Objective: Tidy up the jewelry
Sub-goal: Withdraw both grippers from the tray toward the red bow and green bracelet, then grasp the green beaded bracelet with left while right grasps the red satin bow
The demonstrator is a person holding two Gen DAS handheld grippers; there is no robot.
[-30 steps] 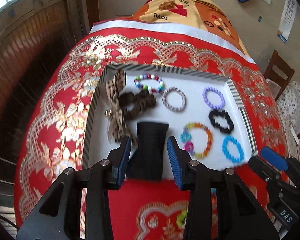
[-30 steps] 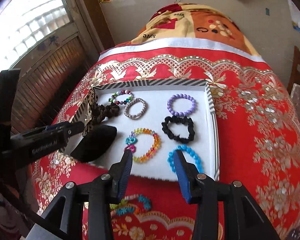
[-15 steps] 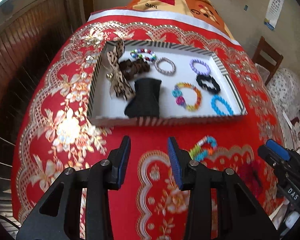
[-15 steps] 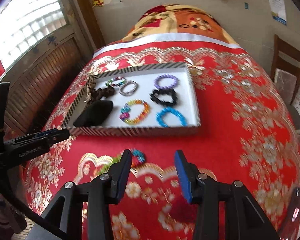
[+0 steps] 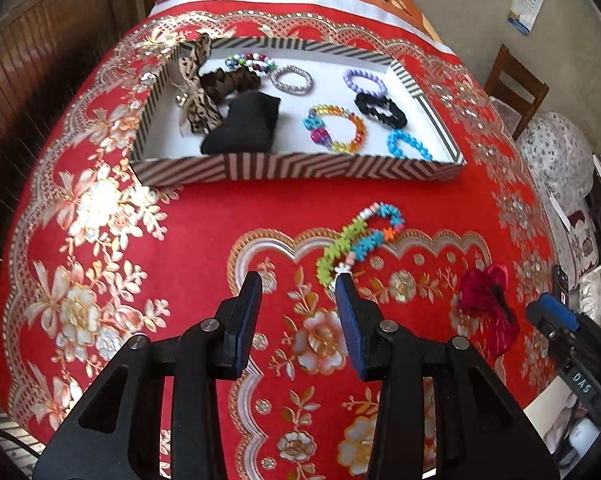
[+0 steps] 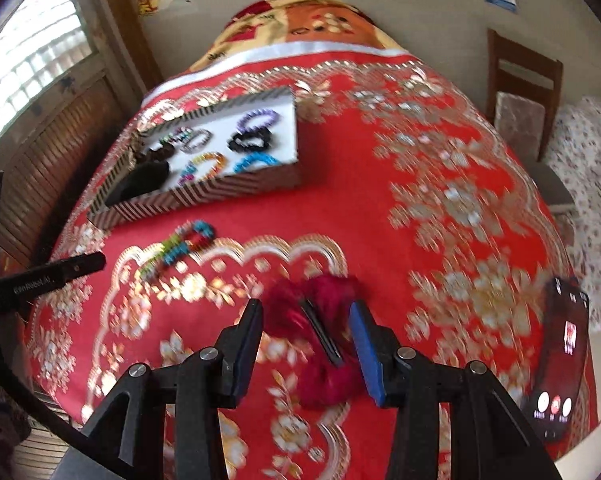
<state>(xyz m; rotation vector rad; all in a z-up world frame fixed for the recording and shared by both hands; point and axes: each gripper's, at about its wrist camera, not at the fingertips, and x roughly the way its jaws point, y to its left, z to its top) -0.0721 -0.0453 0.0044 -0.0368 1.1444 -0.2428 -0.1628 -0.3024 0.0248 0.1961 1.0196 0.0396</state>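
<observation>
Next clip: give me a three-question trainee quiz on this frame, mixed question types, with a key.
1. True or false: the green and blue beaded bracelet lies inside the striped tray.
2. Which item sits between the open fingers of the right claw? A) black scrunchie B) red hair bow C) purple bracelet
3. Fill in: the left claw is ____ and holds nothing.

Key: 1. False, it lies on the red tablecloth in front of the tray. 2. B. 3. open.

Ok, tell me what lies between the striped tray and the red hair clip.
In the right wrist view, the multicolored bead bracelet lies off to the left of that stretch; otherwise only red tablecloth separates the striped tray and the red hair clip.
</observation>
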